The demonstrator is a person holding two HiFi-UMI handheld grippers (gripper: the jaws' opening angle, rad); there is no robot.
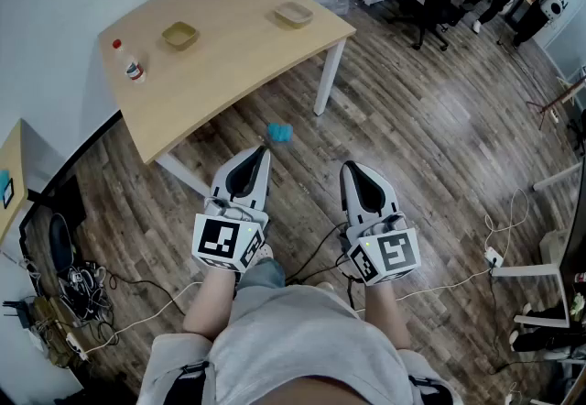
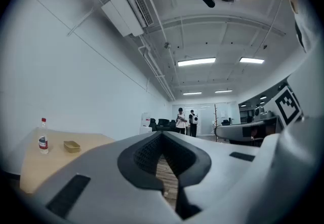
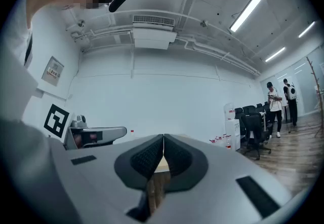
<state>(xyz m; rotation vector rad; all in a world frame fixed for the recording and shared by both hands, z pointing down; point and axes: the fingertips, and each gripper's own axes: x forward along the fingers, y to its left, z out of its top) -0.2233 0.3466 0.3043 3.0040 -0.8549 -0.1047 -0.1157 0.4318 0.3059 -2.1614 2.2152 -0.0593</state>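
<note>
Left gripper point(image 1: 263, 150) and right gripper point(image 1: 352, 166) are both clenched and empty, held over the floor point(image 1: 430, 137). Nearest item: blue cloth point(image 1: 279, 132), on the floor beside the worktop point(image 1: 238, 64). Stage: pre-approach. A grasp calls for opening the jaws first.

Seen from above, the person holds the left gripper point(image 1: 262, 152) and the right gripper point(image 1: 352, 167) side by side in front of the torso. Both point forward, a little apart and roughly parallel. Each gripper's jaws are pressed together at the tips with nothing between them. Bare forearms point(image 1: 207, 301) run back to the body, elbows bent. Marker cubes point(image 1: 227, 243) sit at each gripper's rear end.
</note>
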